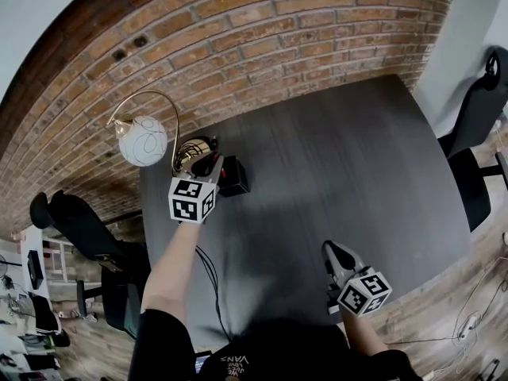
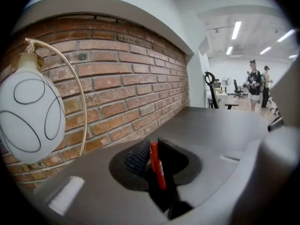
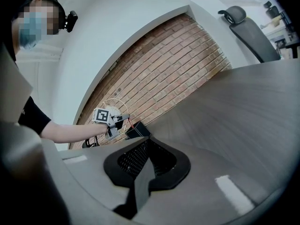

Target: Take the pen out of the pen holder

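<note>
My left gripper is shut on a red pen, which stands nearly upright between the two pads in the left gripper view. In the right gripper view the pen hangs just above the black pen holder, with the left gripper to the holder's left. The pen holder is a small black box on the dark table, near the brick wall. My right gripper is shut with nothing in it, low over the table's near edge.
A lamp with a white globe on a curved gold arm and a gold base stands right beside the pen holder. The brick wall runs along the table's far side. Black office chairs stand at the left and right.
</note>
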`<state>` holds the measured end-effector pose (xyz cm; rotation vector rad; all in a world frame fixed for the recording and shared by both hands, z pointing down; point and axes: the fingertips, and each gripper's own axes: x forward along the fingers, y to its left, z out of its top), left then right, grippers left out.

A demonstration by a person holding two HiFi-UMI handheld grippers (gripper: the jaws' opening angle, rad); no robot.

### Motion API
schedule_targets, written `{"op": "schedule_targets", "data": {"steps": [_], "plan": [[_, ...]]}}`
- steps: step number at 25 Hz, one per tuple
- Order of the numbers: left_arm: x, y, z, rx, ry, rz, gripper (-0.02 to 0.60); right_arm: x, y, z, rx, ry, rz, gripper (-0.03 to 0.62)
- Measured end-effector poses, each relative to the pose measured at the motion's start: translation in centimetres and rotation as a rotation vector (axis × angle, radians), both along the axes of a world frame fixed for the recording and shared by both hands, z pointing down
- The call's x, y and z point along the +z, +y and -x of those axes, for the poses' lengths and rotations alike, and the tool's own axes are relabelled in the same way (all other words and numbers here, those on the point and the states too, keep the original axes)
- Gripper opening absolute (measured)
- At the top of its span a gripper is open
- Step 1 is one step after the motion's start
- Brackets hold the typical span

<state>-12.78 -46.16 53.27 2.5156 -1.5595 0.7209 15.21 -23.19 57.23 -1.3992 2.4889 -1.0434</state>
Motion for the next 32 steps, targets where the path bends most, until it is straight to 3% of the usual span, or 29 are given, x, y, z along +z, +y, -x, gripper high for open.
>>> {"op": "schedule_targets", "data": {"steps": [12, 18, 32], "plan": [[-6.4, 3.1, 0.5, -0.007, 0.098, -0.135, 0.11, -2.7, 3.2, 0.3, 0.002, 0.021, -0.043, 0.002], [-9.2, 5.3, 1.0, 0.009, 0.112, -0.191, 0.11, -3.7, 5.3, 1.0, 0.008, 0.024, -0.058, 0.002], [-11.2, 11.3, 2.9, 0.032, 0.171, -0.247, 0.11, -5.0, 9.8, 3.5, 0.004, 0.046, -0.078, 0.002]]}}
